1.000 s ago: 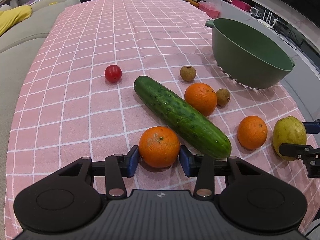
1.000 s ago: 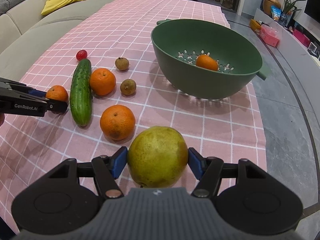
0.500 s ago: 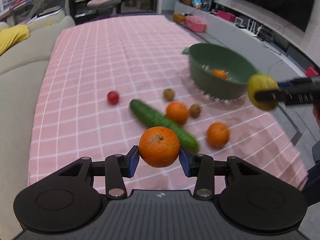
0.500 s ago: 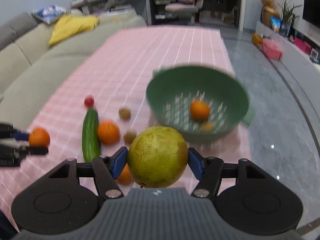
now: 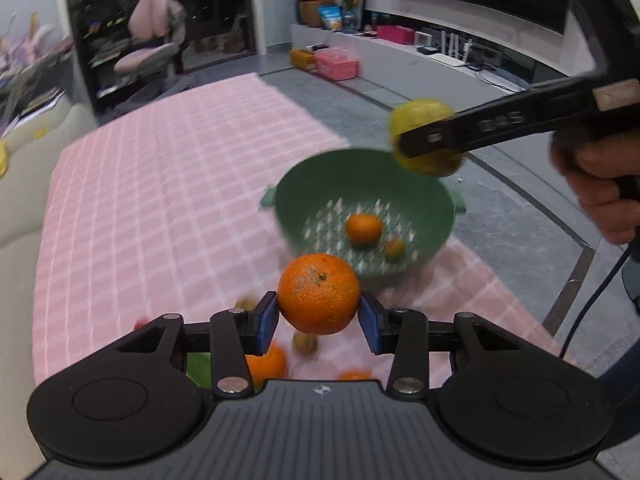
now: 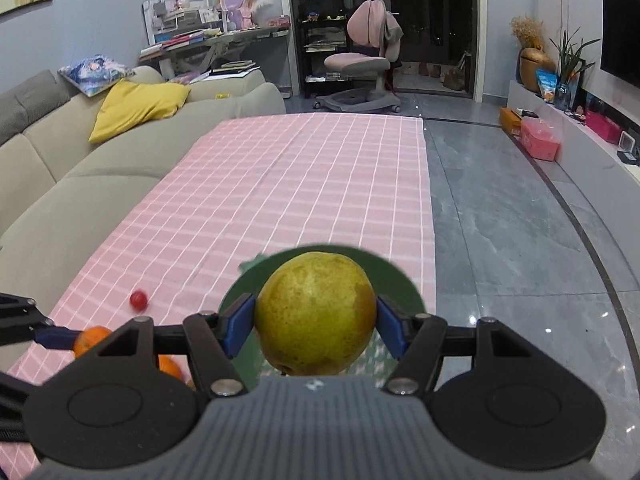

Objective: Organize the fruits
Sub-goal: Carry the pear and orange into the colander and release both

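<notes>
My left gripper (image 5: 319,317) is shut on an orange (image 5: 319,293) and holds it in the air, near the front of the green colander (image 5: 304,190). The colander holds an orange (image 5: 363,229) and a small brown fruit (image 5: 394,248). My right gripper (image 6: 316,326) is shut on a yellow-green pear (image 6: 316,312) and holds it above the colander (image 6: 404,280); the pear also shows in the left wrist view (image 5: 420,114) over the colander's far right rim. Below lie another orange (image 5: 268,364), brown fruits (image 5: 304,342) and a bit of cucumber (image 5: 198,368).
The pink checked cloth (image 6: 288,184) covers the table. A red cherry tomato (image 6: 138,300) lies on it at the left. A beige sofa (image 6: 80,184) runs along the left side. Grey floor (image 6: 500,220) lies to the right, past the table edge.
Both grippers have risen from the table with their fruit and moved toward the colander. The pear now hangs over the colander and the orange is close to its front.
</notes>
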Motion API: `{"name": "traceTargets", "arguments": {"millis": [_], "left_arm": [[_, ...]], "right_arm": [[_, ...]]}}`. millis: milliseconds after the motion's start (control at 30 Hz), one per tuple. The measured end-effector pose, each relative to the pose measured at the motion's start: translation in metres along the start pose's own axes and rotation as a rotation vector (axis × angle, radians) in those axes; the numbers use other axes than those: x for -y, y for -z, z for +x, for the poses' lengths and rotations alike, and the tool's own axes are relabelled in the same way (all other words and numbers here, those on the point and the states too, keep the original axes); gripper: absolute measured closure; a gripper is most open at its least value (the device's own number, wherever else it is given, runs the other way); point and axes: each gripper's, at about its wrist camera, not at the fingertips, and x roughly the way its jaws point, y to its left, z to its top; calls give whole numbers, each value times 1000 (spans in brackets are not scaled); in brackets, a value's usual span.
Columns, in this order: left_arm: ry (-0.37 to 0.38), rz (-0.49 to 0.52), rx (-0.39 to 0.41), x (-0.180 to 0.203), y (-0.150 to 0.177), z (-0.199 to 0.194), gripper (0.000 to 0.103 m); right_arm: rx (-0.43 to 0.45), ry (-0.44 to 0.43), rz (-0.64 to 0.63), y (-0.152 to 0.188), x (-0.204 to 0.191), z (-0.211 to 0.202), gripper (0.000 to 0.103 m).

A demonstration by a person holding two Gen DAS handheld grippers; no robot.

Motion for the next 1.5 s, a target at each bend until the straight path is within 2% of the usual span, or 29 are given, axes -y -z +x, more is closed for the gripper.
{"name": "traceTargets", "arguments": {"millis": [200,500,933,1233,1400,1467,1500], "left_arm": [[6,75,-34,20,-35,47,54],[-3,151,-148,31,-40,107,54],[-4,136,-270,26,-44,151,54],[-8,145,-290,29,-43,161,54],[-17,136,-294,28,-48,165,49],[-33,129,-272,27,-50,162,37],[-39,127,-252,26,-52,158,33]], "right_arm": [[-38,-93,57,-23,18,46,41],[-133,-162,28,-28,19,110,41],[-253,-183,24,-15,18,170,41],[-306,-165,17,-12,14,189,40],[-314,-175,46,-13,17,191,40],[-316,-179,55,-14,18,191,38],[-300,-177,52,-16,19,188,31]]}}
